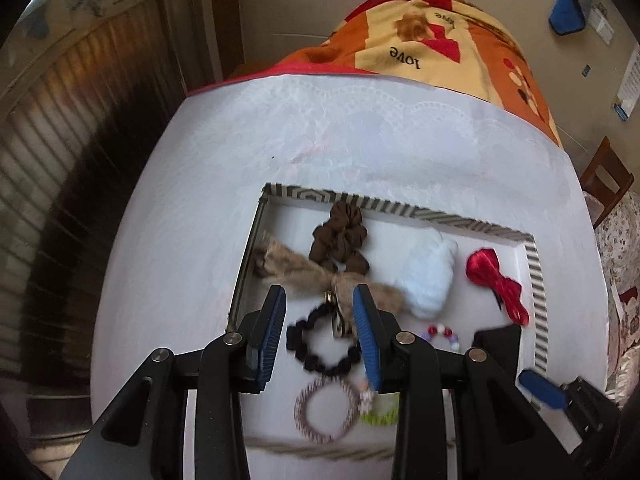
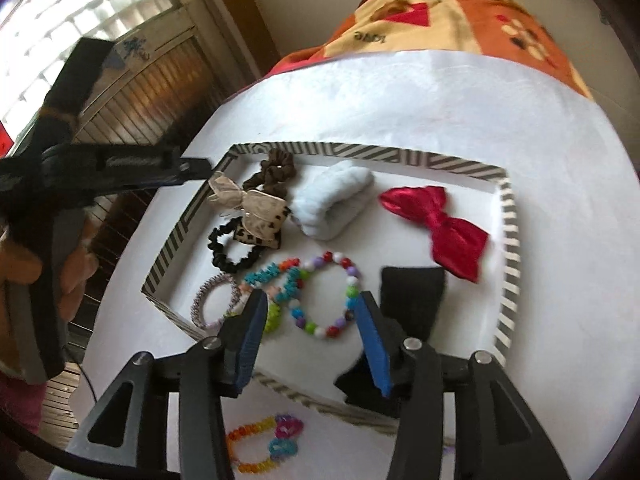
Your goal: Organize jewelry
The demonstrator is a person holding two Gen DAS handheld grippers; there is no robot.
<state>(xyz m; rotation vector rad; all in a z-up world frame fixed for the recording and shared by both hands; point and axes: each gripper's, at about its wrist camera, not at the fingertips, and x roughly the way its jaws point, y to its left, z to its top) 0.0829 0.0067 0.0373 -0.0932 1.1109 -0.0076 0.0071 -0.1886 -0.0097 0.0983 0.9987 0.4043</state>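
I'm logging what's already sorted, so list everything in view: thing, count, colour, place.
tray: 1, white with grey-striped rim, on the table
scrunchie: 1, brown, tray's far left
scrunchie: 1, black, left side
bow: 1, beige, over the scrunchies
fluffy piece: 1, pale blue, centre back
satin bow: 1, red, right
bead bracelet: 1, multicoloured, front centre
coil tie: 1, pink-white, front left
black item: 1, front right
spiral ties: multicoloured, outside the tray
left gripper: open
right gripper: open

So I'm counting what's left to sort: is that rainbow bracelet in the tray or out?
Out. The rainbow bracelet lies on the white tablecloth, outside the striped tray rim.
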